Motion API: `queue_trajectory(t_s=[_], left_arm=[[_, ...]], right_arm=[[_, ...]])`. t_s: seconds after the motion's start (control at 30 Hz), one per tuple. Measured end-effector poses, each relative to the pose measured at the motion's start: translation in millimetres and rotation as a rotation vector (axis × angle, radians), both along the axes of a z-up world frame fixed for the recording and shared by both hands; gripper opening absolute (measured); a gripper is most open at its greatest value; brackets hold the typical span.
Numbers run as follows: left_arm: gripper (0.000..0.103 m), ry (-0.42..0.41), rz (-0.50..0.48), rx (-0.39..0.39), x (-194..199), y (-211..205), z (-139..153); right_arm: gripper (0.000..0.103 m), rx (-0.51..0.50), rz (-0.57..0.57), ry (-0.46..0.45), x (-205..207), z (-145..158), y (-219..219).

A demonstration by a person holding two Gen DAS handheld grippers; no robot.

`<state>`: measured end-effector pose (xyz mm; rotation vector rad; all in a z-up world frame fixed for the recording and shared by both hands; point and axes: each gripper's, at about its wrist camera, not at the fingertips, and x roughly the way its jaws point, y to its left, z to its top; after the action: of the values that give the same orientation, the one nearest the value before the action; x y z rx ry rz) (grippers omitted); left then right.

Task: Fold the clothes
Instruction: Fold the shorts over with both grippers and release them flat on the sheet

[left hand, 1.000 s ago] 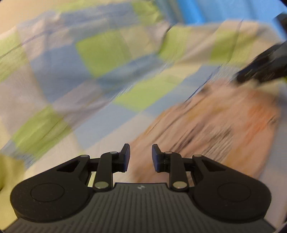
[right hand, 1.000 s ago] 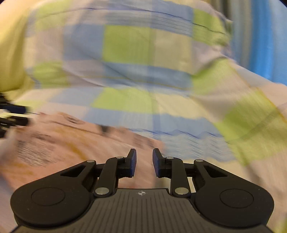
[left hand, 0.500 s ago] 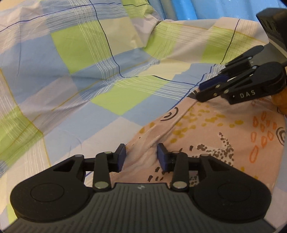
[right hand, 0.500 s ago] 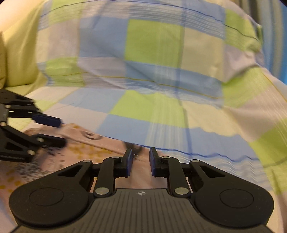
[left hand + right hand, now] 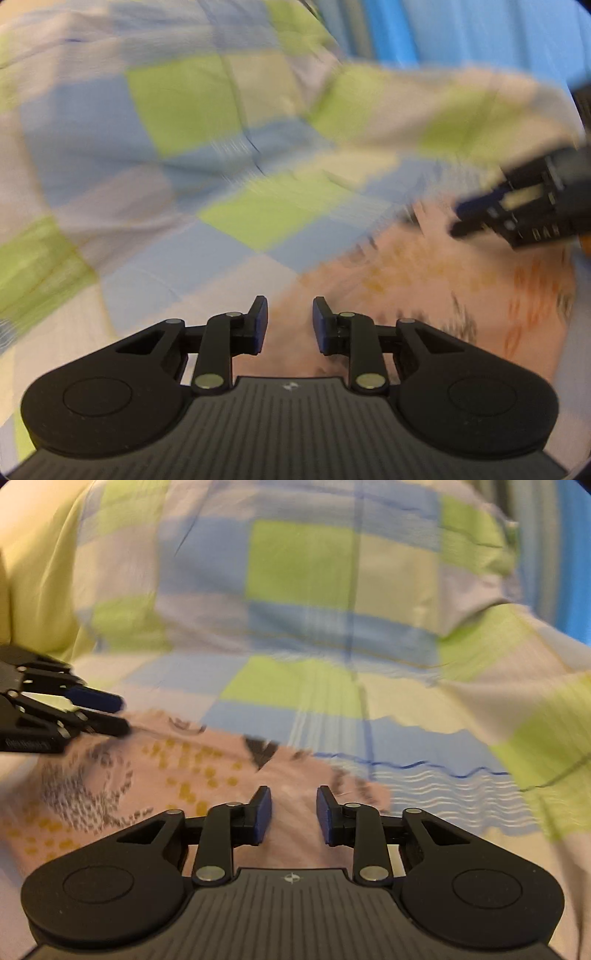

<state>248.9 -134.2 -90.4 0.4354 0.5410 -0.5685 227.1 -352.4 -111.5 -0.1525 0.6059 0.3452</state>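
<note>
A pink garment (image 5: 424, 295) printed with orange and dark marks lies flat on a checked bed cover (image 5: 177, 110). My left gripper (image 5: 289, 321) hovers open over the garment's near left edge, with nothing between its fingers. My right gripper (image 5: 456, 219) shows at the right of this view, over the garment's far edge. In the right wrist view my right gripper (image 5: 293, 808) is open above the garment (image 5: 166, 775). The left gripper (image 5: 125, 716) reaches in from the left with its jaws apart. Both views are motion-blurred.
The blue, green and cream checked bed cover (image 5: 295, 590) rises into a rumpled mound behind the garment. A blue striped surface (image 5: 424, 33) stands beyond it. A yellow-green cloth (image 5: 40, 583) lies at the far left.
The right gripper's fingers have spread wider than half a second ago. The left gripper's gap has narrowed a little. Both views have gone from sharp to blurred, so both grippers are moving.
</note>
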Motion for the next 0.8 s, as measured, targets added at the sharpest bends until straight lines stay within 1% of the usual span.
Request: queue_trajectory(t_s=[0.03, 0.07, 0.1, 0.17, 0.23, 0.27, 0.3, 0.33, 0.37, 0.47, 0.5, 0.57, 0.6, 0.67, 0.7, 0.73, 0.77, 0.8], left_arm=[[0.023, 0.001, 0.0, 0.002, 1.2, -1.4, -3.3], [0.026, 0.013, 0.016, -0.016, 4.4, 0.6, -3.1], [0.028, 0.03, 0.037, -0.043, 8.5, 4.2, -1.4], [0.03, 0.069, 0.071, -0.111, 16.7, 12.9, -1.8], [0.031, 0.1, 0.092, -0.163, 21.6, 19.6, -2.4], [0.03, 0.109, 0.101, -0.184, 22.6, 22.2, -1.3], [0.027, 0.107, 0.114, -0.197, 22.9, 24.7, 0.6], [0.024, 0.098, 0.131, -0.194, 22.6, 26.7, 2.3], [0.018, 0.083, 0.15, -0.173, 23.2, 28.3, 3.2], [0.017, 0.056, 0.174, -0.117, 21.1, 33.5, 3.1], [0.017, 0.043, 0.166, -0.1, 18.0, 32.9, 4.3], [0.017, 0.008, 0.119, -0.079, 5.3, 28.9, 9.8], [0.017, -0.001, 0.086, -0.086, -3.0, 27.1, 13.6], [0.018, 0.009, 0.006, -0.107, -19.3, 21.4, 17.1], [0.018, 0.024, -0.036, -0.097, -27.0, 17.8, 14.9], [0.018, 0.036, -0.065, -0.054, -33.1, 14.4, 8.8], [0.018, 0.044, -0.089, -0.001, -38.4, 11.3, 1.6], [0.019, 0.04, -0.098, 0.02, -41.1, 13.1, -1.7]], right_arm=[[0.029, 0.013, -0.021, 0.006, 6.9, -1.6, -3.1], [0.03, 0.045, -0.039, 0.016, 14.9, -2.3, -8.8], [0.036, 0.081, -0.053, 0.027, 21.4, -2.4, -14.9], [0.044, 0.095, -0.063, 0.03, 28.0, -1.9, -20.7], [0.044, 0.1, -0.083, 0.025, 25.5, 0.3, -26.0], [0.042, 0.103, -0.094, 0.022, 23.9, 1.4, -28.7], [0.038, 0.105, -0.105, 0.019, 22.4, 2.6, -31.5], [0.037, 0.111, -0.136, 0.021, 19.9, 3.1, -36.6], [0.037, 0.112, -0.171, 0.027, 17.6, 3.2, -41.3], [0.037, 0.115, -0.194, 0.017, -2.7, 10.2, -43.7], [0.037, 0.117, -0.169, 0.006, -12.5, 13.4, -37.4], [0.037, 0.12, -0.108, -0.018, -33.1, 20.1, -22.1], [0.037, 0.135, -0.079, -0.015, -42.2, 20.7, -13.3], [0.036, 0.138, -0.03, 0.021, -55.7, 15.0, 1.6], [0.032, 0.121, -0.02, 0.042, -61.2, 9.8, 4.3], [0.032, 0.101, -0.013, 0.062, -66.5, 4.1, 6.0], [0.03, 0.083, -0.013, 0.059, -73.1, -0.3, 1.2], [0.024, 0.064, -0.03, 0.049, -78.9, -0.7, -5.8]])
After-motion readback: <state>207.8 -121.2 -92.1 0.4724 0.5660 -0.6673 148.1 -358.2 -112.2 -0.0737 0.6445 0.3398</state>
